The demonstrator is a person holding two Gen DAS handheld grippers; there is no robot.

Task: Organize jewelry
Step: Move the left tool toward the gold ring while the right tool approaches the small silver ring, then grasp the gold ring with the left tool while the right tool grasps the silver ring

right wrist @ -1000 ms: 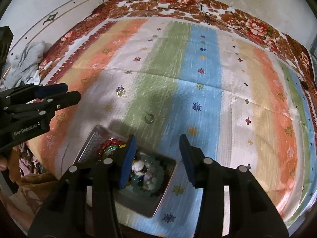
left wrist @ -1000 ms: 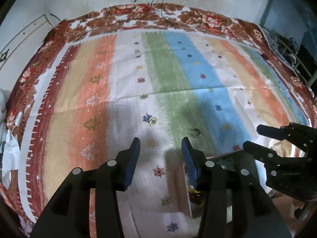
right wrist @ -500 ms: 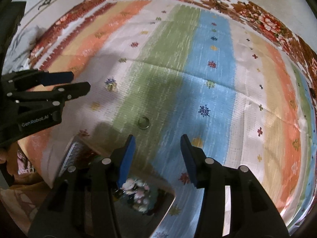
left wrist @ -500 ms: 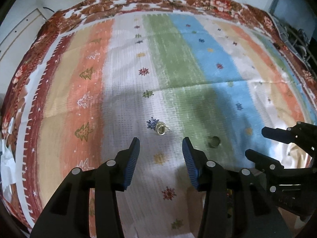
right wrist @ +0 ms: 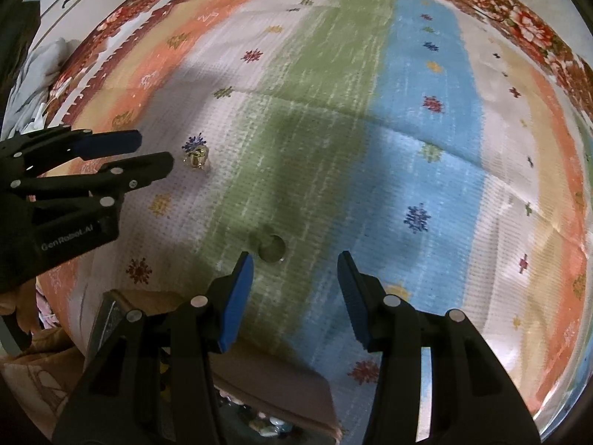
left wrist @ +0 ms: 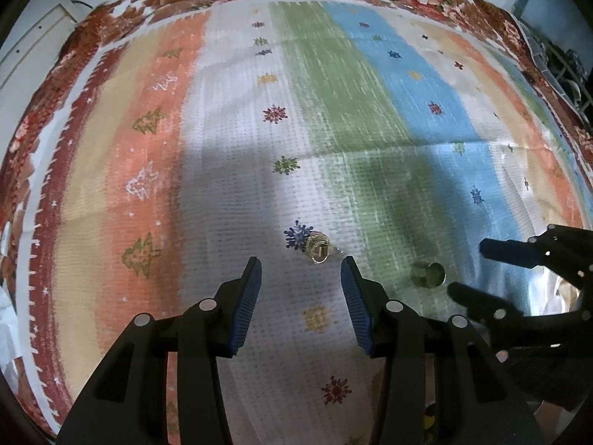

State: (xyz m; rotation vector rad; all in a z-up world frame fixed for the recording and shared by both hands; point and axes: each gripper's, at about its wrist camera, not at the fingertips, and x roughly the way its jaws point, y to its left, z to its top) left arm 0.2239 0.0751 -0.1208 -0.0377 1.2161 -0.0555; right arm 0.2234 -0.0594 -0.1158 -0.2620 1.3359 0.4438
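Observation:
A small gold ring with a stone point(left wrist: 318, 247) lies on the striped cloth, just ahead of my left gripper point(left wrist: 301, 270), whose jaws stand open with nothing between them. The same gold ring point(right wrist: 196, 157) shows in the right wrist view beside the left gripper's fingers point(right wrist: 148, 165). A plain round ring point(right wrist: 272, 247) lies on the green stripe just ahead of my right gripper point(right wrist: 294, 265), also open and empty. That plain ring point(left wrist: 430, 275) appears at the right of the left wrist view, near the right gripper's fingers point(left wrist: 478, 296).
A metal tray point(right wrist: 111, 319) holding mixed jewelry sits at the near edge under the right gripper, mostly hidden. The striped cloth point(left wrist: 370, 111) covers the whole surface, with a floral border at the far side. Crumpled white fabric point(right wrist: 40, 74) lies off the left edge.
Both grippers have moved down and forward over the cloth; the rings now sit close to the fingertips and the tray has slipped back under the right gripper. Jaw openings are unchanged.

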